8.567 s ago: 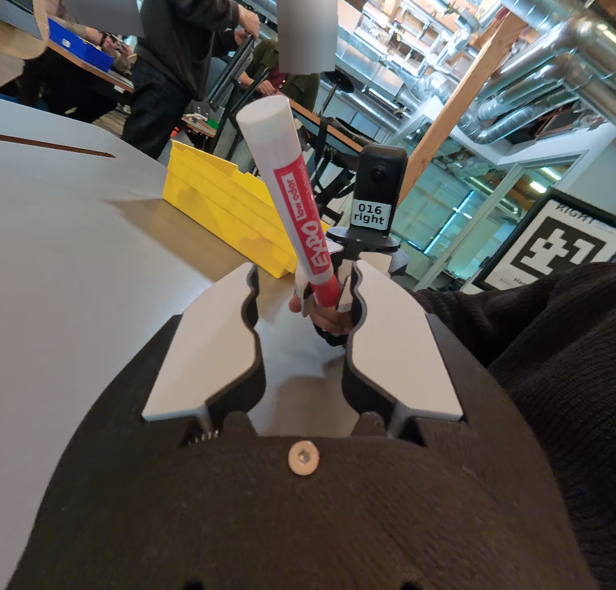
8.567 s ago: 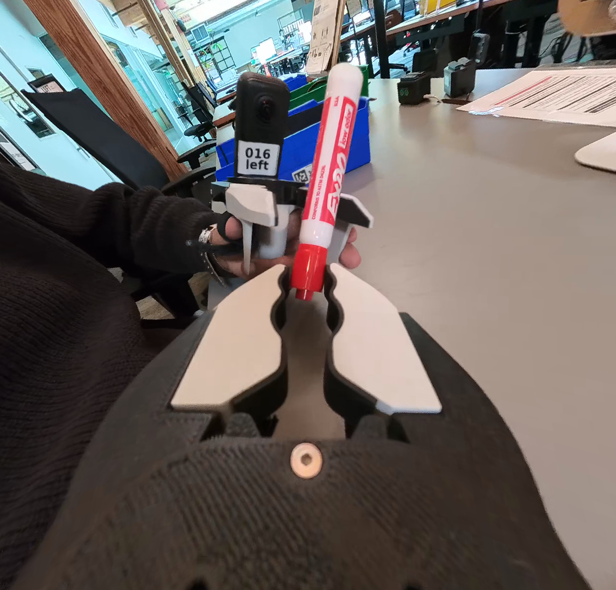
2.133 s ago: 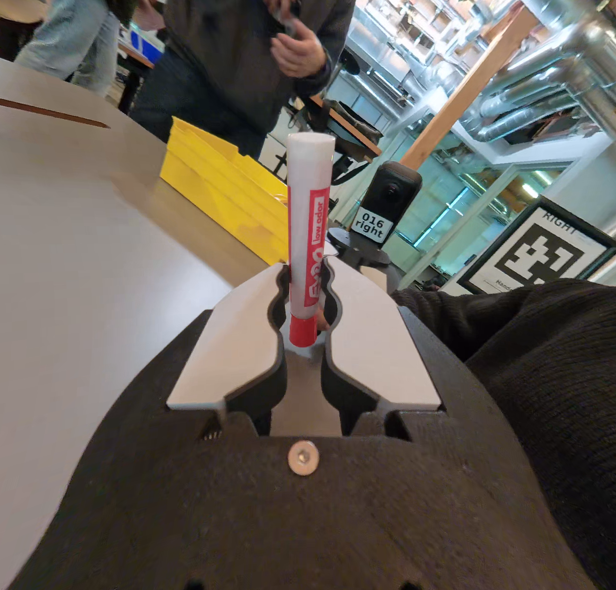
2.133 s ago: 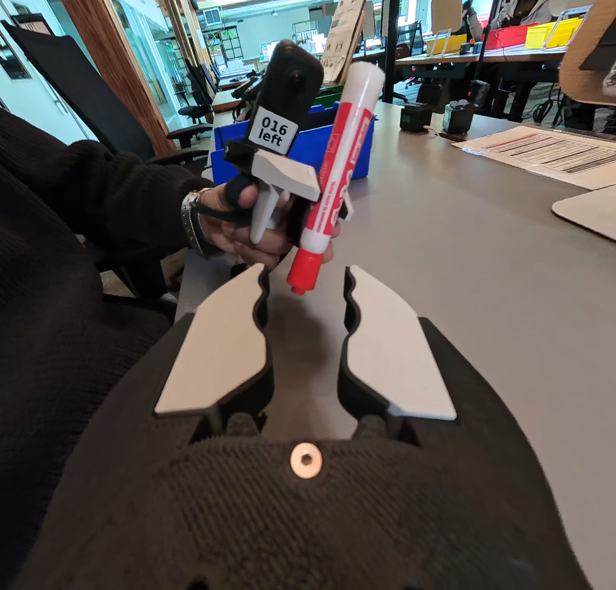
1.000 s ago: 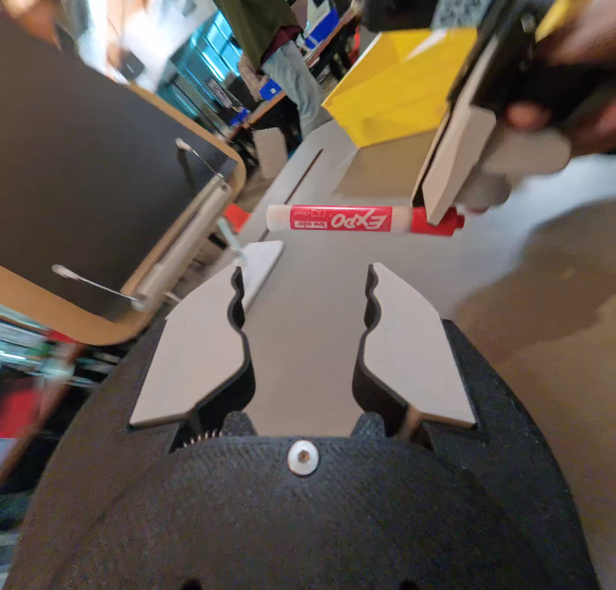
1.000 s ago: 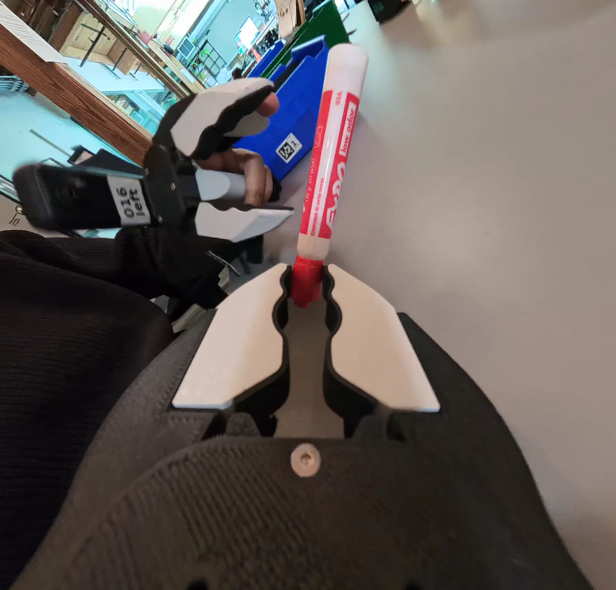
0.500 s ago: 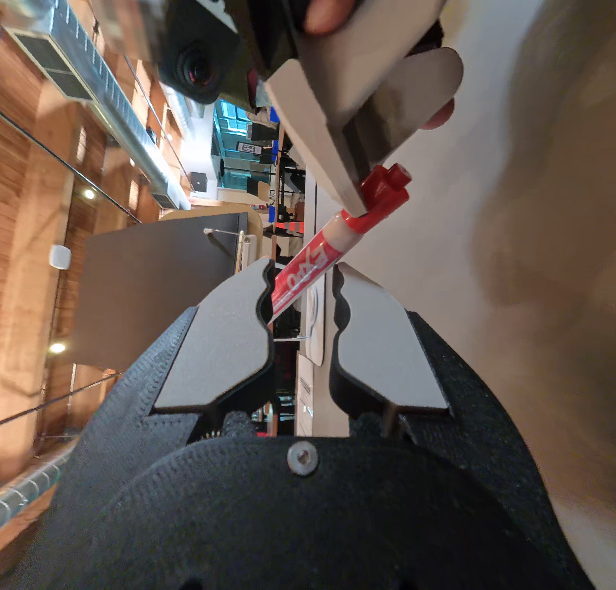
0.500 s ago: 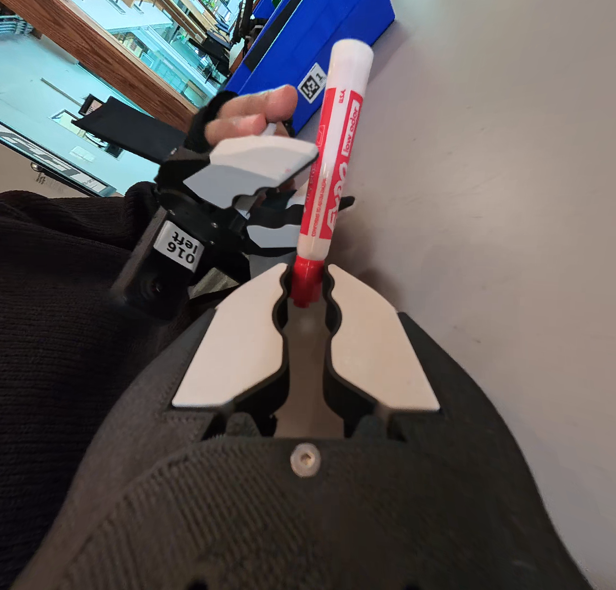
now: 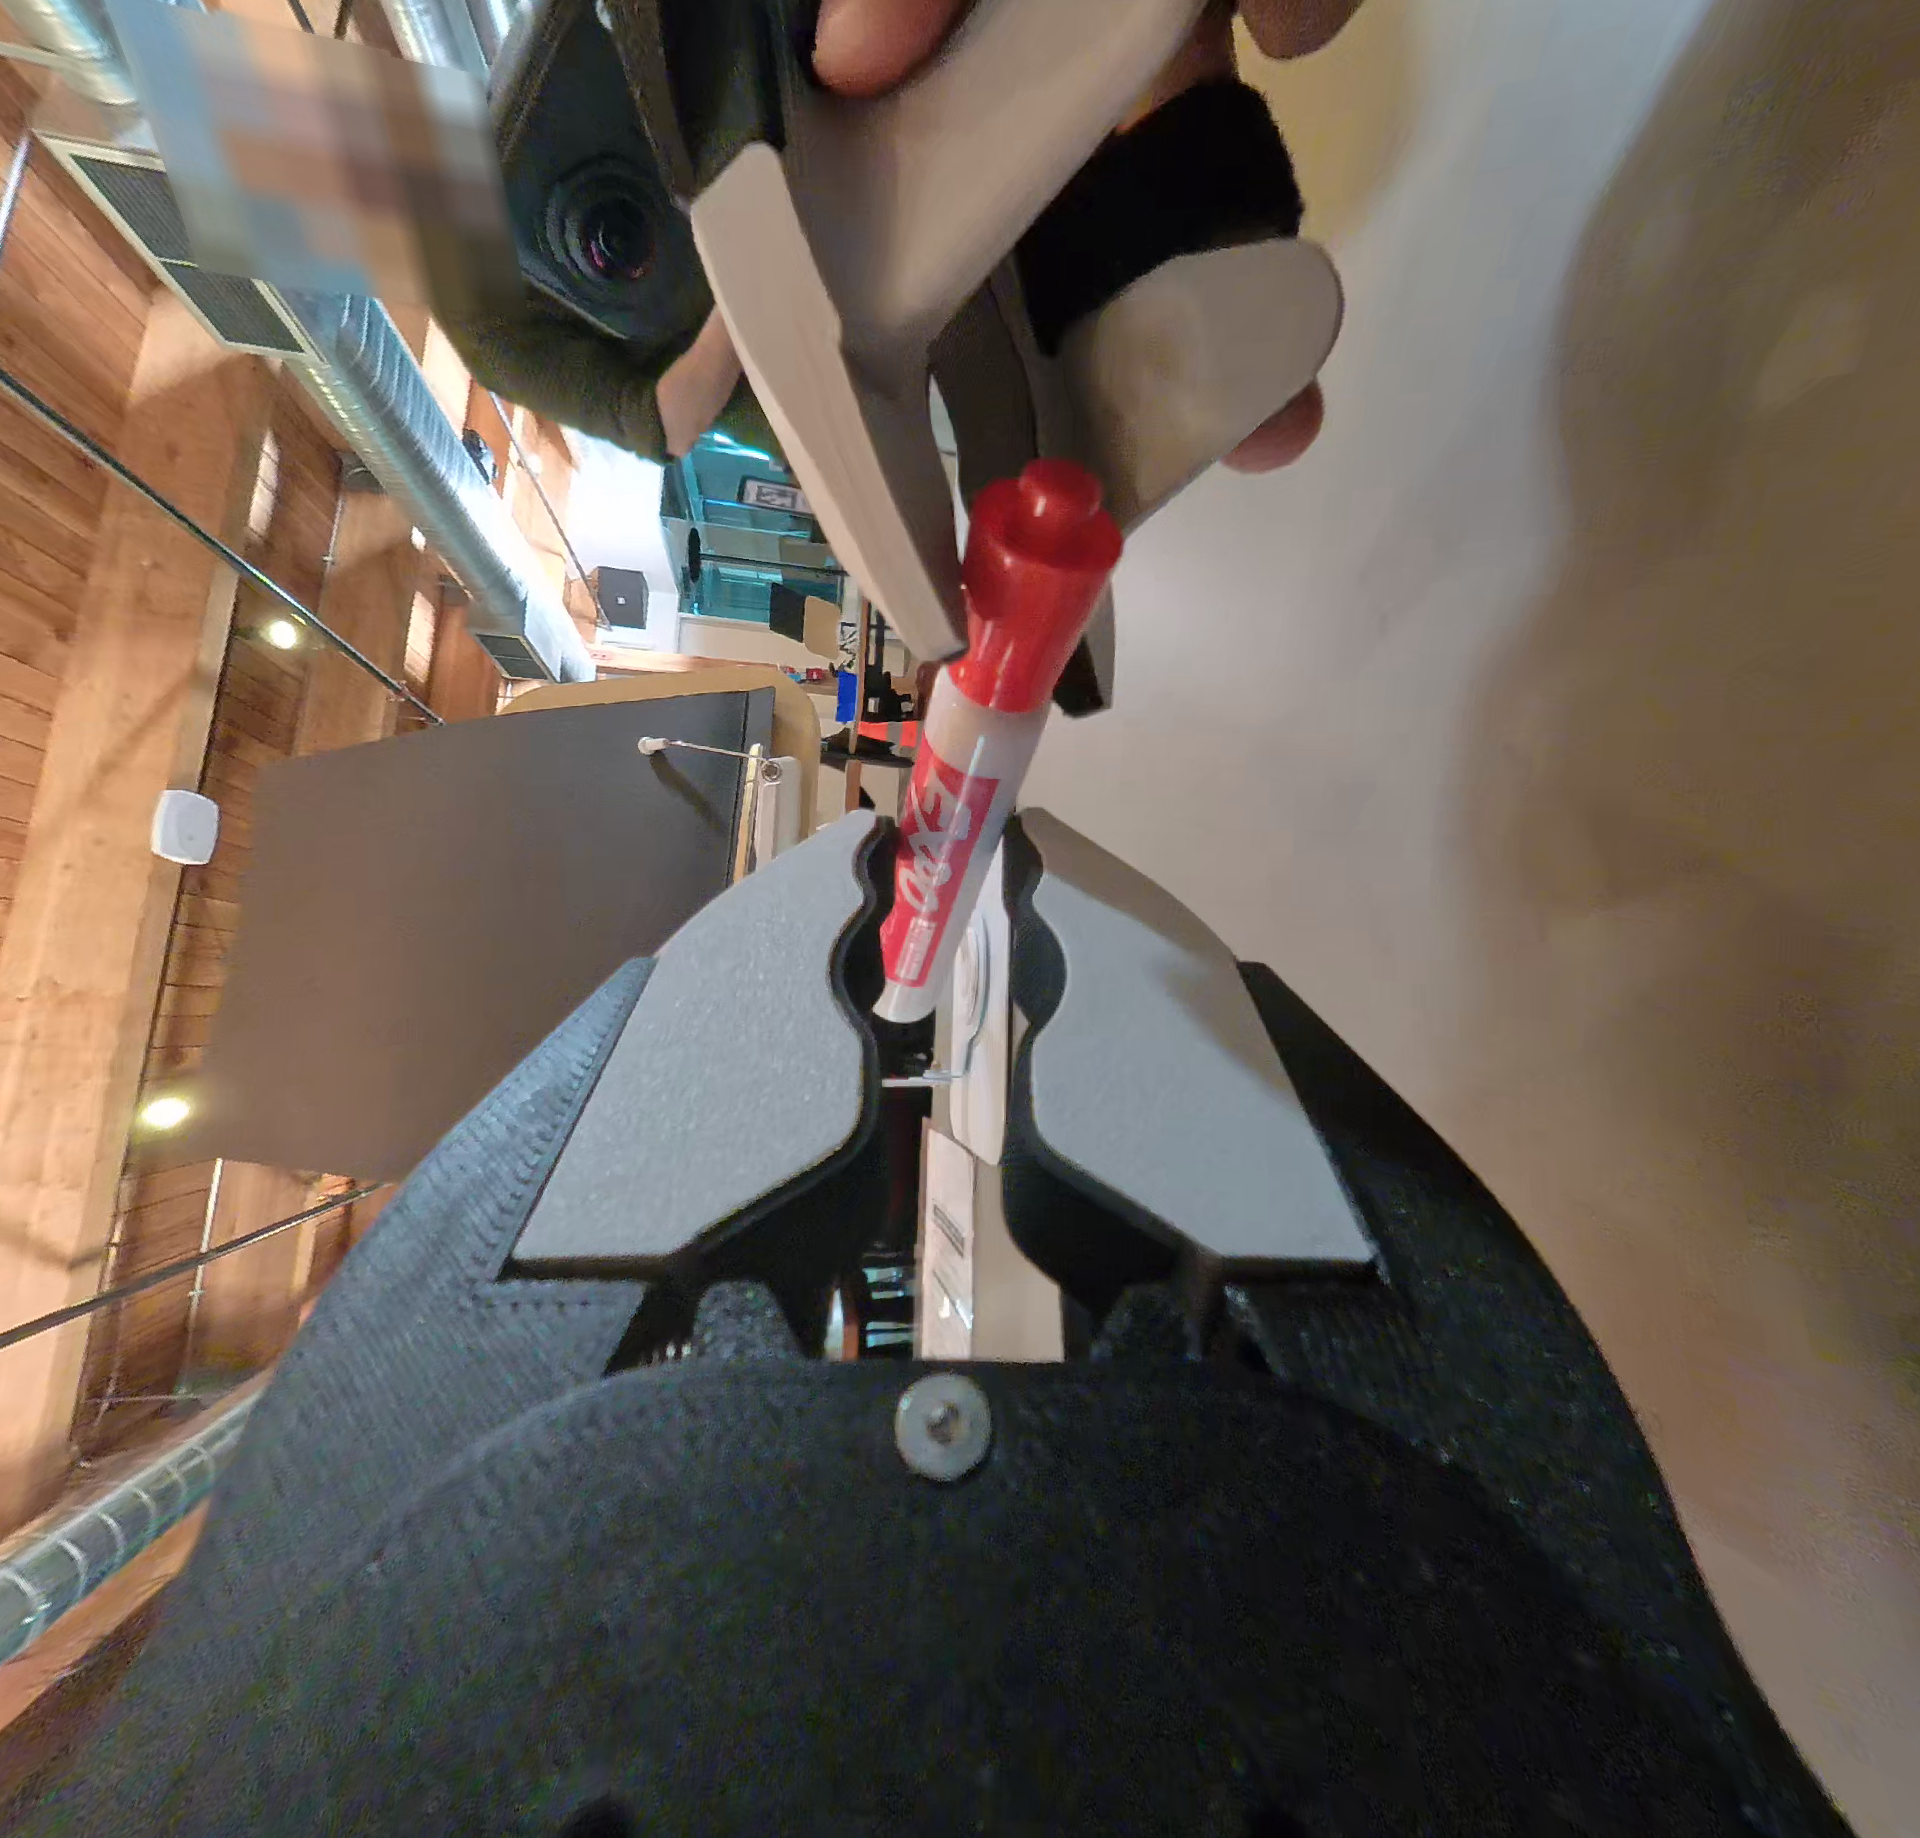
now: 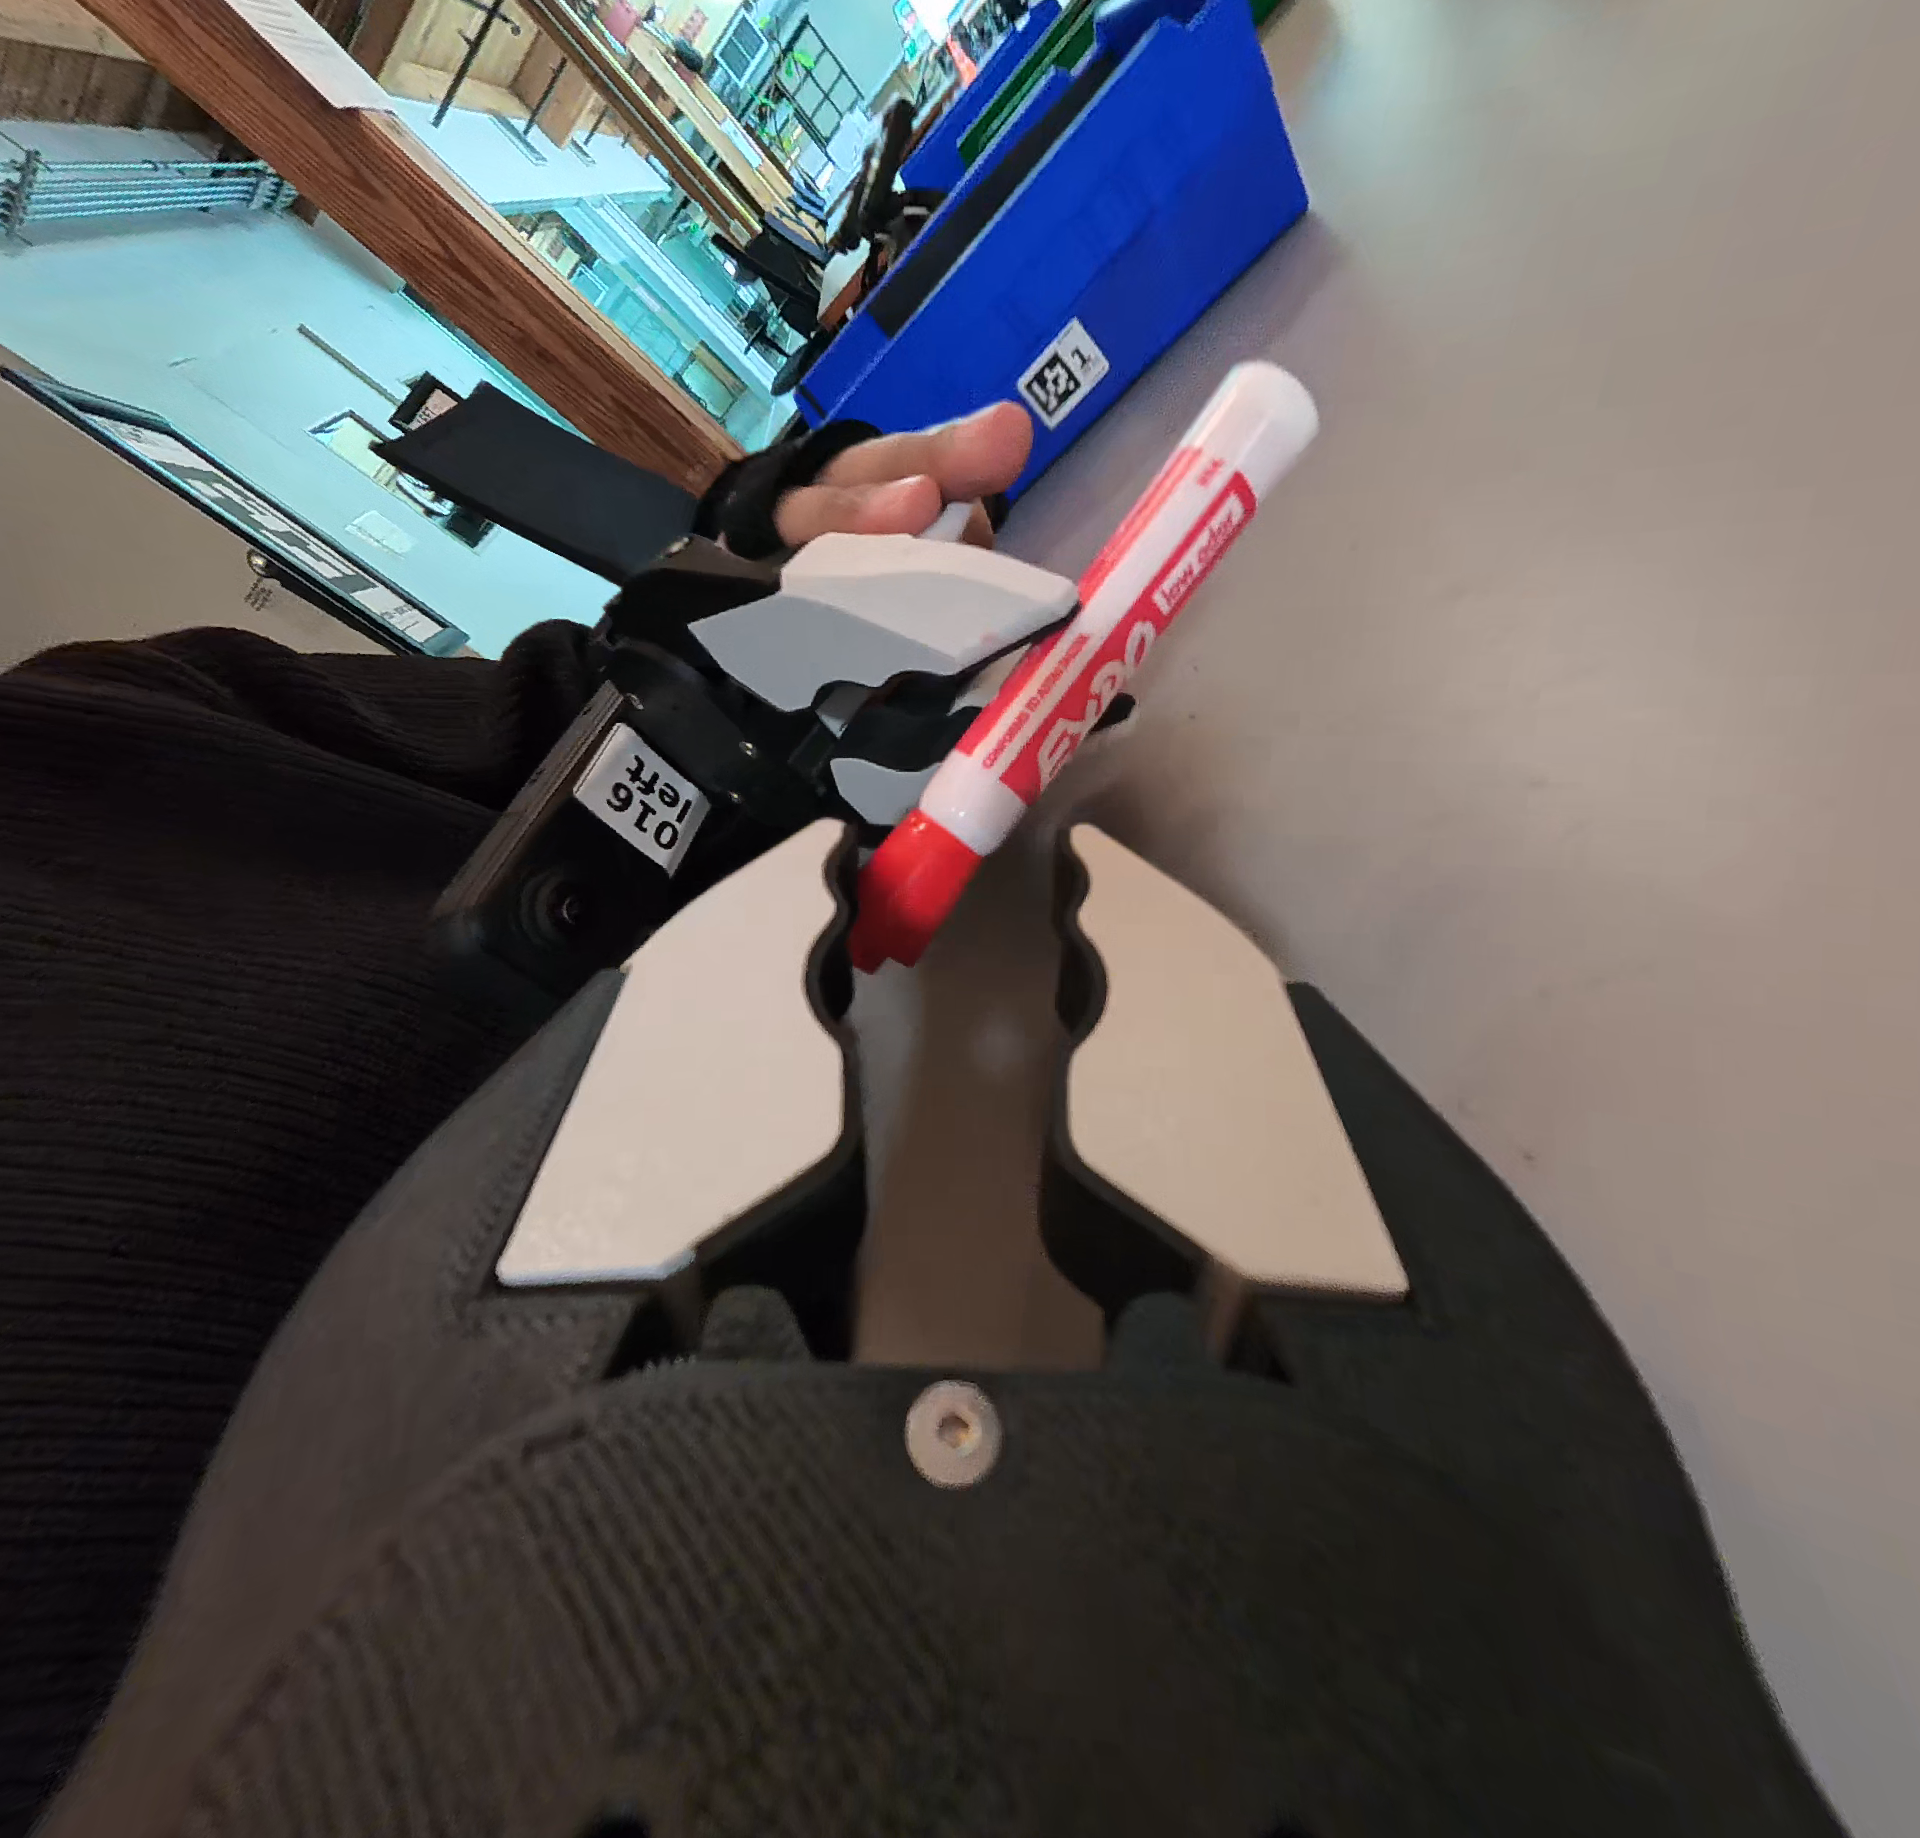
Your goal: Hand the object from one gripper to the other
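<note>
The right tool (image 10: 951,879) stands wide, its red-capped marker (image 10: 1081,666) leaning against only the left finger. The left tool (image 9: 940,889) is narrowed around the marker's (image 9: 940,879) white barrel and seems to pinch it, though contact on one side is hard to see. Beyond lie the grey bench (image 10: 1558,645) and a blue bin (image 10: 1091,282).

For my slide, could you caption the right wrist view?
Open right tongs flank the marker cap; left tongs at its barrel.
</note>
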A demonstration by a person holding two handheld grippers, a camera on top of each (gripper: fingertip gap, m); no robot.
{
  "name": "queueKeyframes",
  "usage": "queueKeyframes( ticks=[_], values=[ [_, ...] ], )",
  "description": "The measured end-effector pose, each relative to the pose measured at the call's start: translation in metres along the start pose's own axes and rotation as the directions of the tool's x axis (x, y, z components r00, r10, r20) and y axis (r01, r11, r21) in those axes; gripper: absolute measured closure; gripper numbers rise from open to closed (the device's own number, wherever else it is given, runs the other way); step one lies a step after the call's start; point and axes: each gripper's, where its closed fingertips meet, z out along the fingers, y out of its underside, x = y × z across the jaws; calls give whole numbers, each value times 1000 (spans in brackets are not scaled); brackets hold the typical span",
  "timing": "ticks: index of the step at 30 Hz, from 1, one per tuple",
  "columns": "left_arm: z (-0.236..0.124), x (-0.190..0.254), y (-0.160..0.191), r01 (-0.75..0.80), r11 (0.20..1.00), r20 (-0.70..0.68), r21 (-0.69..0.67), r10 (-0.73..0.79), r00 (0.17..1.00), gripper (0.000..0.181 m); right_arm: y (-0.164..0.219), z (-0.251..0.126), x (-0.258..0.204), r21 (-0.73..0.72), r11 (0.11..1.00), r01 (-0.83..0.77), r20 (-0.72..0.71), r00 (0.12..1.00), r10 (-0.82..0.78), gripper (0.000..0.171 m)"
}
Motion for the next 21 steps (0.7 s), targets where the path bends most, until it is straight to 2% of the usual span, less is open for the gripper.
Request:
queueKeyframes(
  ticks=[6, 9, 12, 14, 17, 19, 21],
  values=[
    [0, -5, 5, 118, 993, -19, -2, -118, 993, 163, -18, -7, -10, 103, 987, 126, 0, 992, -126, 122],
    [1, -7, 9, 276, 961, -61, 2, -275, 959, 163, -31, -14, -16, 173, 958, 227, -26, 974, -226, 116],
    [1, -10, 12, 466, 885, -122, -1, -463, 878, 163, -41, -21, -20, 218, 901, 374, -100, 927, -361, 107],
    [1, -8, 12, 587, 809, -182, -24, -581, 793, 162, -45, -24, -22, 224, 847, 482, -158, 875, -457, 103],
    [0, -3, 4, 751, 658, -293, -58, -730, 618, 163, -45, -25, -22, 164, 749, 641, -245, 762, -599, 103],
    [-3, 1, -6, 837, 539, -384, -98, -796, 468, 163, -43, -24, -19, 85, 655, 751, -313, 644, -698, 105],
    [-7, 4, -18, 907, 391, -478, -157, -834, 277, 163, -41, -23, -20, 6, 547, 837, -355, 513, -781, 107]
  ],
)
